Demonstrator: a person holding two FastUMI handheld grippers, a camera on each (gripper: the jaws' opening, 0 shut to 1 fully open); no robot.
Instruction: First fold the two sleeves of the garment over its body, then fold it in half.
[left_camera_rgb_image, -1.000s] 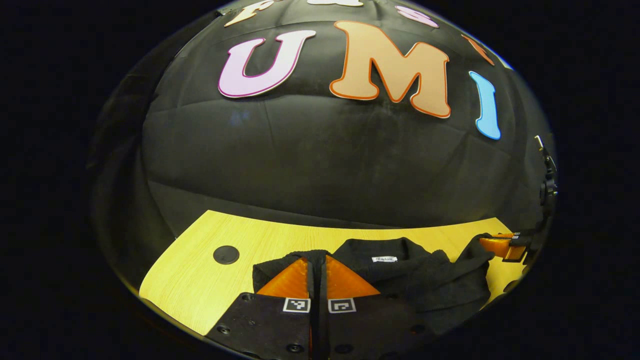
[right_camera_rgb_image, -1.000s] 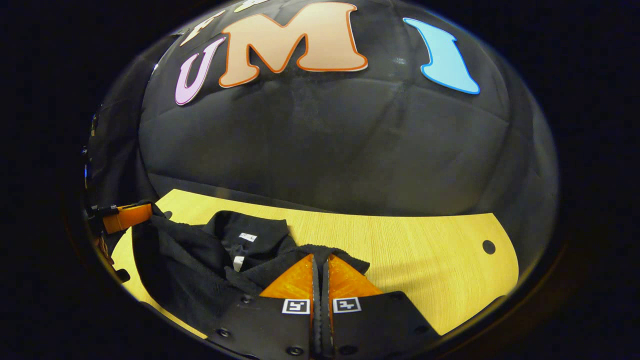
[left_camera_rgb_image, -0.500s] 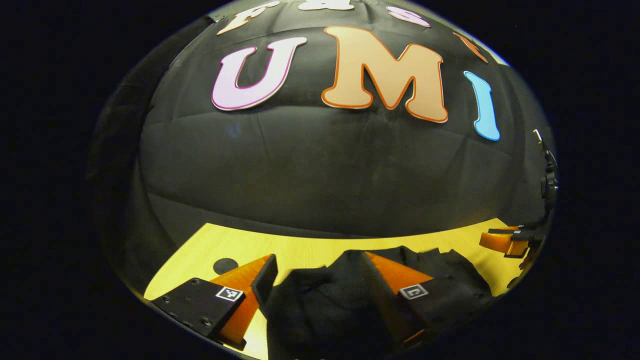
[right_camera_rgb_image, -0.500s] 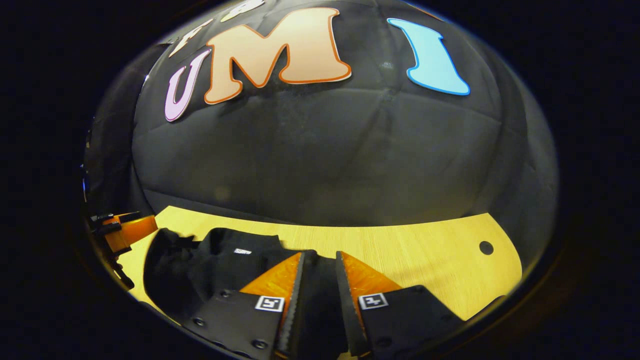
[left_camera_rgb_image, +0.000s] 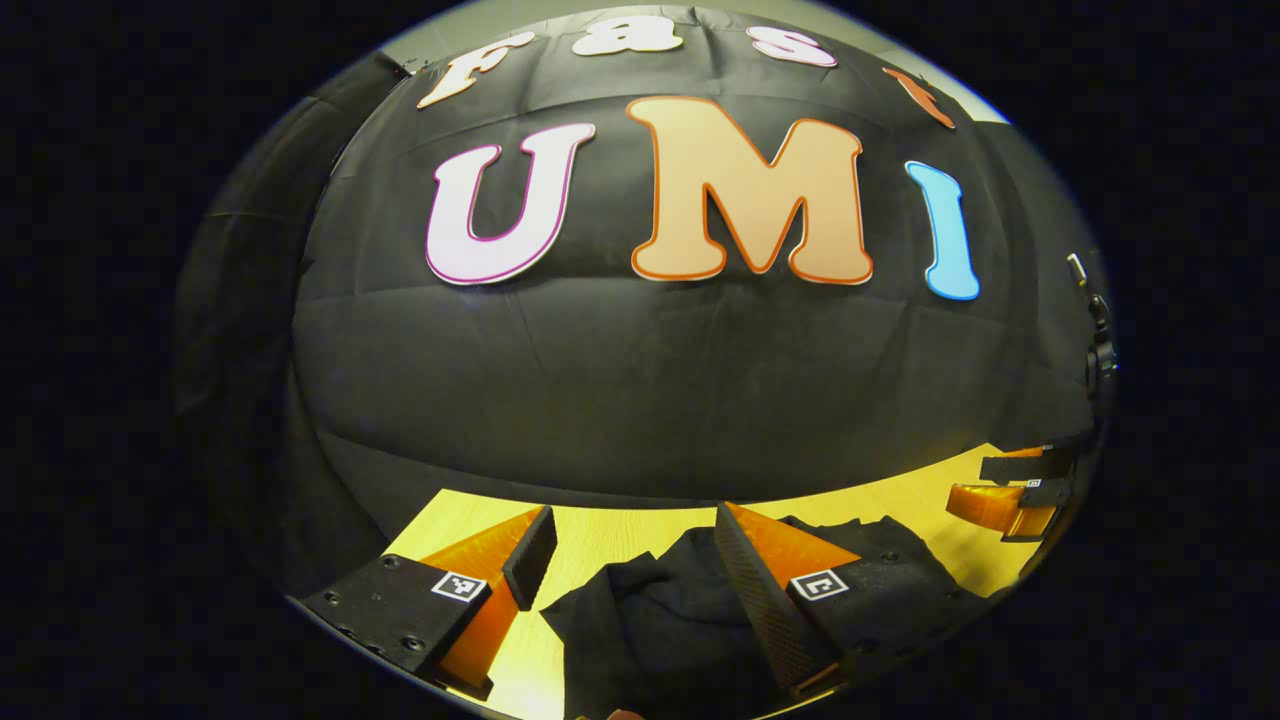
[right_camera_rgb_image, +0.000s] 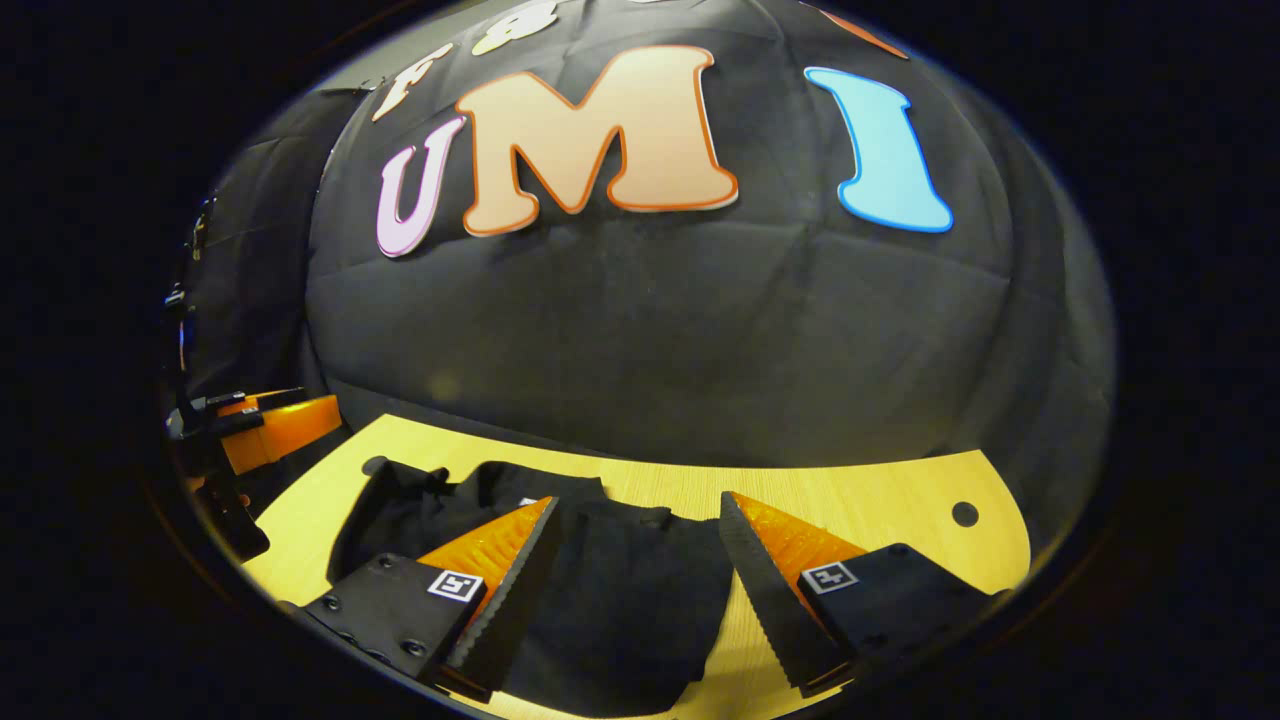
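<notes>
— Two grippers, both with their fingers spread wide. In the left gripper view, the left gripper (left_camera_rgb_image: 632, 545) has its fingers splayed across the bottom of the frame, and nothing is pinched between them.

— And the garment?

— Black garment (left_camera_rgb_image: 660, 620) lies on the yellow wooden table (left_camera_rgb_image: 610, 528), low in the frame, bunched between and below the left gripper's fingers. Part of it runs behind the finger at lower centre-right. Whether that finger touches the cloth I cannot tell.

— What about the other one?

— In the right gripper view, the right gripper (right_camera_rgb_image: 637, 530) is likewise parted, fingers apart at the bottom of the frame. The garment (right_camera_rgb_image: 620, 600) sits in the gap between them and spreads toward the lower left, over the table (right_camera_rgb_image: 880, 500). Neither finger presses on it from what shows.

— Do the grippers see each other?

— Yes. At the right edge of the left gripper view, about two thirds down, the right gripper (left_camera_rgb_image: 1010, 490) appears small, above the far corner of the table; its fingers are too small there to judge. At the left edge of the right gripper view, the left gripper (right_camera_rgb_image: 270, 425) juts in, just beyond the garment's end.

— Anything else on the table?

— One round dark hole (right_camera_rgb_image: 965, 514) in the tabletop at the right of the right gripper view, well apart from the garment.
</notes>
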